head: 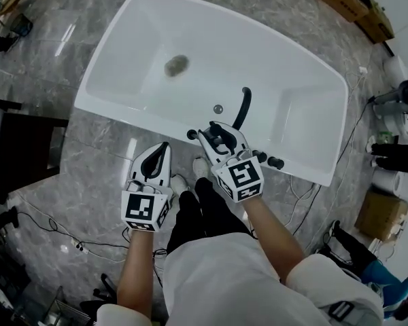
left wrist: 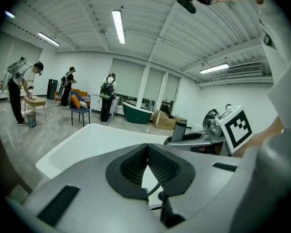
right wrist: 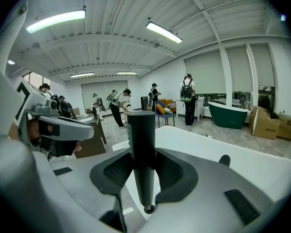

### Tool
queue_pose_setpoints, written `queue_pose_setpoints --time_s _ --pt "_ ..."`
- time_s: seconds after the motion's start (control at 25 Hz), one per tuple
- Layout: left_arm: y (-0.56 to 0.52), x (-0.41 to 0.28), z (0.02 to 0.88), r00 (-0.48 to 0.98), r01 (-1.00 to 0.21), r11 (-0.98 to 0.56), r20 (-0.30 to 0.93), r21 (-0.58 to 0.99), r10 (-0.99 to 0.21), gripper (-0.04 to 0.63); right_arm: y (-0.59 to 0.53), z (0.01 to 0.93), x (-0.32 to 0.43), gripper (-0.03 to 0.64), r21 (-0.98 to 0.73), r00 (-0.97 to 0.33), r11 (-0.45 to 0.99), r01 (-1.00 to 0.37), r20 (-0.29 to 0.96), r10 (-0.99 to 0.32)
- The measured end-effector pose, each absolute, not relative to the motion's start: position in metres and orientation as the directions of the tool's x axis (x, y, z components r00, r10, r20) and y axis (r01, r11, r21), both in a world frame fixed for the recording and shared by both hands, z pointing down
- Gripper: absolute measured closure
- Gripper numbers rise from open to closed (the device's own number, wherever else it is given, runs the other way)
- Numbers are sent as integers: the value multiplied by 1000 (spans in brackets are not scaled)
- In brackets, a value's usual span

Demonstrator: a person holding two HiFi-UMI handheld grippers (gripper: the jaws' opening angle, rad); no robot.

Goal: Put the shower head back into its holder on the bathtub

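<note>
The right gripper [head: 216,136] [right wrist: 143,171] has its jaws partly apart and clamped on the black shower head [right wrist: 141,149] [head: 243,107], whose handle stands upright between the pads. It holds the shower head over the near rim of the white bathtub [head: 122,19], by the black fittings [head: 277,162] there. The left gripper [head: 160,153] [left wrist: 147,166] has its jaws pressed together with nothing between them. It hangs above the floor, left of the right gripper and just short of the tub.

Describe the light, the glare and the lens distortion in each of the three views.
Head view: even light, sharp; pale glare streaks on the floor, bathtub rim bowed. Left gripper view: fisheye with dark corners, ceiling lamp blown white, left tongs soft. Right gripper view: same curve, shower head dark against bright room.
</note>
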State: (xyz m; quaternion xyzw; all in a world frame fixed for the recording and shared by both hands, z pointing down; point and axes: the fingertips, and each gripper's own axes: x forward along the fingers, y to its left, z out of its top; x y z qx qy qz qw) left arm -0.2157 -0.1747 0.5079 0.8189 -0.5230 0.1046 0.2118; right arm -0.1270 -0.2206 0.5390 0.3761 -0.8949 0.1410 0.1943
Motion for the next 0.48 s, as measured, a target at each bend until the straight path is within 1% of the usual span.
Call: queue_pose_setpoints --time_s 0.48 --pt "-171 -209 551 440 -895 -350 429 276 -788 583 -218 593 -130 474 -136 -618 653 -745 510 -598"
